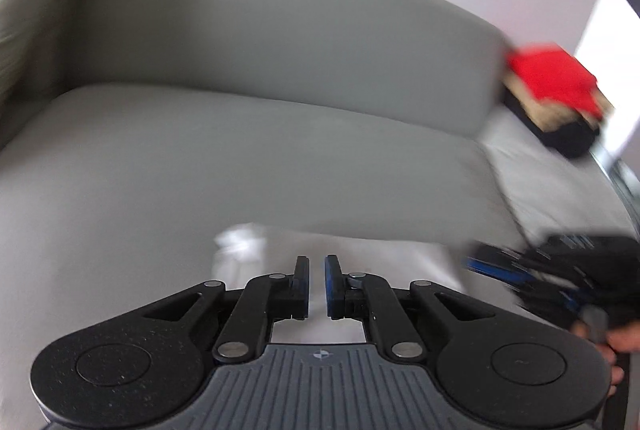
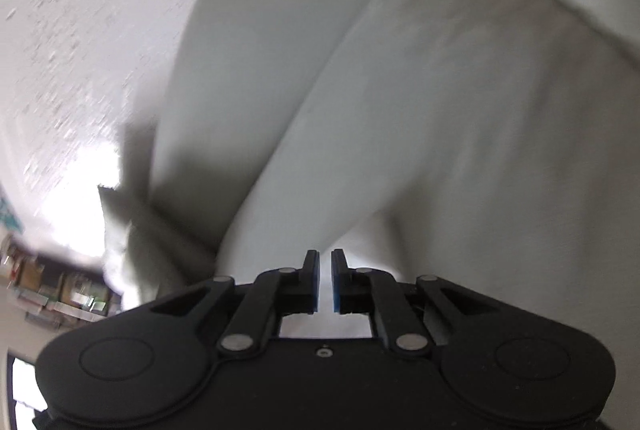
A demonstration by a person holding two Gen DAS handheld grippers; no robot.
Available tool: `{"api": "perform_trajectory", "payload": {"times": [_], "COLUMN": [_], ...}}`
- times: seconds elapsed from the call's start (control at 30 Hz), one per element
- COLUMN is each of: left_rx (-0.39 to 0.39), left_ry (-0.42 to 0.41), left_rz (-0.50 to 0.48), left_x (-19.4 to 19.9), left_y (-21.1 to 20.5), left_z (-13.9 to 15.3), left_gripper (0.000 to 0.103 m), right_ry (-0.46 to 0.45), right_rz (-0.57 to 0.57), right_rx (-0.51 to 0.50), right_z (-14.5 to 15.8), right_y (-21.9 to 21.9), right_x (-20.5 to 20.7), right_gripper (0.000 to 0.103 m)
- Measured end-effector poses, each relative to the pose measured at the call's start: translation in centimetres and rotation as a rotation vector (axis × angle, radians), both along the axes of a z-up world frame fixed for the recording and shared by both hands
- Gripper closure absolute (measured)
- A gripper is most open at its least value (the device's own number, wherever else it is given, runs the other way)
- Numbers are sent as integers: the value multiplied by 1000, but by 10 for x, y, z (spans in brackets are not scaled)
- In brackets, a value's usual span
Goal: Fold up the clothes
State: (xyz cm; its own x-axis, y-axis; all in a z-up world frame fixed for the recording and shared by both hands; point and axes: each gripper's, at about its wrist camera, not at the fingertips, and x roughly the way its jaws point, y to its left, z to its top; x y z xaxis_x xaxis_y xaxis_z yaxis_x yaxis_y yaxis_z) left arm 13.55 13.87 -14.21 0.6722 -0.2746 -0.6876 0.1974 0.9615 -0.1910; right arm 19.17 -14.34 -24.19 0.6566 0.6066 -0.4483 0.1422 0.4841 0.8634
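A stack of folded clothes [image 1: 554, 97] — red on top, tan and black beneath — sits at the far right end of the grey sofa [image 1: 260, 149], beside the back cushion; only the left wrist view catches it. Closer in, a pale cloth [image 1: 340, 254] lies on the seat under the left gripper [image 1: 317, 286], whose jaws stand a narrow gap apart, holding nothing. The right gripper [image 2: 325, 280] shows the same slim gap over pale sofa cushions — its view alone takes in a cluttered shelf [image 2: 60, 294] low on the left.
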Motion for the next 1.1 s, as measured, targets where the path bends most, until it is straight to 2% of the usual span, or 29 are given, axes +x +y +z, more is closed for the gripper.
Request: {"api": "perform_trajectory", "payload": {"times": [0.03, 0.1, 0.2, 0.23, 0.33, 0.37, 0.43, 0.47, 0.57, 0.63, 0.67, 0.7, 0.8, 0.93, 1.1], "left_rx": [13, 49, 91, 102, 131, 128, 104, 98, 215, 287, 283, 247, 162, 138, 101], "left_ry": [10, 42, 68, 66, 56, 59, 67, 68, 54, 83, 99, 111, 117, 63, 48], "left_rz": [-36, -61, 6, 51, 200, 238, 289, 308, 365, 424, 445, 461, 479, 393, 296], "left_x": [7, 23, 46, 50, 57, 58, 58, 57, 55, 51, 47, 41, 13, -41, -92], "left_y": [-10, -25, -22, -17, 5, 13, 25, 28, 19, 23, 28, 35, 52, 46, 22], "left_z": [-7, -24, -47, -52, -64, -67, -71, -70, -63, -61, -58, -53, -32, -3, 13], "left_gripper": [92, 92, 93, 93, 95, 92, 91, 91, 93, 95, 95, 95, 95, 93, 93], "right_ry": [-2, 6, 55, 73, 61, 51, 37, 40, 52, 70, 77, 85, 88, 74, 43], "right_rz": [30, 85, 135, 129, 61, 19, -47, -76, -160, -183, -185, -187, -181, -132, 12], "right_rx": [4, 6, -19, -28, -56, -90, -162, -168, -188, -206, -209, -222, -214, -204, -236], "right_z": [-1, -7, -26, -32, -37, -36, -35, -34, -31, -24, -19, -15, -1, 26, 52], "right_y": [9, 26, 43, 44, 41, 37, 33, 27, 10, 1, -3, -7, -17, -45, -31], "right_x": [4, 14, 29, 32, 34, 34, 30, 28, 21, 11, 4, -4, -31, -71, -109], "right_gripper": [95, 95, 95, 103, 103, 103, 103, 103, 103, 103, 102, 97, 97, 95, 89]}}
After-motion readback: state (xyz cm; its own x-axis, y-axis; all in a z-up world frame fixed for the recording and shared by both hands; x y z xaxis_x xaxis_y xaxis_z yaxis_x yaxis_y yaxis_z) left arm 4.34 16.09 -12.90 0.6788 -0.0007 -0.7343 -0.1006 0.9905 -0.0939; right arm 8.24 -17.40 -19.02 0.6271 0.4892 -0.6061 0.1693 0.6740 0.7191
